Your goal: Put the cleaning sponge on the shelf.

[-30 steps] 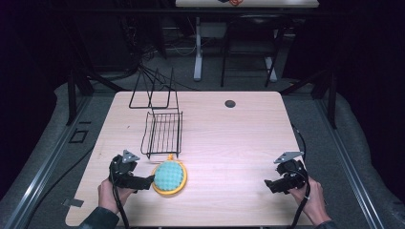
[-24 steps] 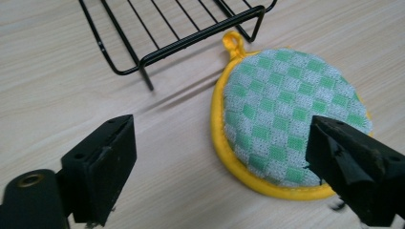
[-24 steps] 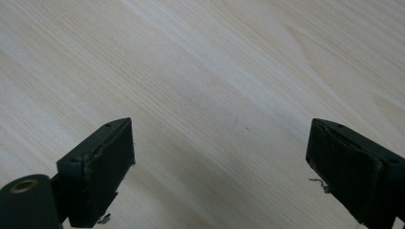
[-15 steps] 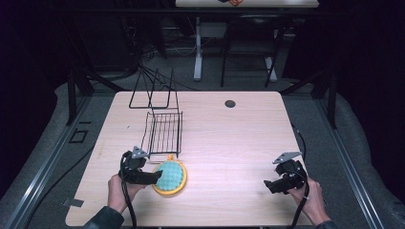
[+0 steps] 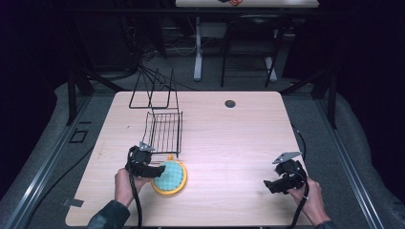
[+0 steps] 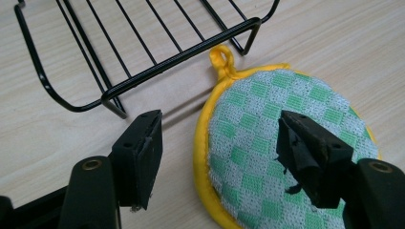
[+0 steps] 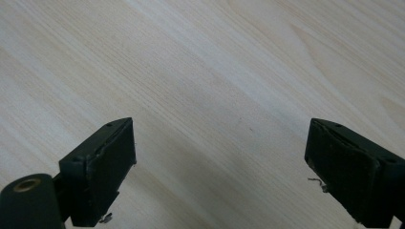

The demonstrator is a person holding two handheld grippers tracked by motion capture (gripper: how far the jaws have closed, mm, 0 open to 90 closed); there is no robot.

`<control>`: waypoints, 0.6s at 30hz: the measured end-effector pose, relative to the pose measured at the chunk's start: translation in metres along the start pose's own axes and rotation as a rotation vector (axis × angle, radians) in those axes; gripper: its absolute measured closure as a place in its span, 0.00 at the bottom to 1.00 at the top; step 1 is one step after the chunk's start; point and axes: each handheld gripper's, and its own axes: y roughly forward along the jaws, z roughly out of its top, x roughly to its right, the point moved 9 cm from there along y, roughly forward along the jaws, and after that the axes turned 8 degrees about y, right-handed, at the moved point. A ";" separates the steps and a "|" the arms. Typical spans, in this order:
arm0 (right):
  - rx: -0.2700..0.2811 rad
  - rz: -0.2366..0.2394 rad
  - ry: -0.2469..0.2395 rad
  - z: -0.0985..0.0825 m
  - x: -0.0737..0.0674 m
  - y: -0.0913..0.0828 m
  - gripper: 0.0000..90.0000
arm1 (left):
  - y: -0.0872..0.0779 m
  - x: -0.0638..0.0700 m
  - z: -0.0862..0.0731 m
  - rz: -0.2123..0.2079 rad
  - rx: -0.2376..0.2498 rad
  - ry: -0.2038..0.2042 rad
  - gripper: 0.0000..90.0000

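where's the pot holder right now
The pot holder lies flat at the table's near left in the high view, just in front of the wire rack, under the open left hand-held gripper.

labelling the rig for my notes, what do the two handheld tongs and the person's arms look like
Both are black. The left tongs have two blocky, worn flat pads and brass-coloured rivets; the right tongs match. Each carries a grey three-cornered plate and trails a black cable. A dark sleeve covers the left forearm.

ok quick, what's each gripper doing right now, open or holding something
left gripper: open, fingers either side of the pot holder's edge, not gripping it.
right gripper: open, holding nothing, over bare table.
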 end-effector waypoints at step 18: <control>-0.003 0.018 -0.007 -0.001 -0.001 0.000 0.11 | 0.017 0.007 -0.008 -0.090 -0.060 -0.026 0.57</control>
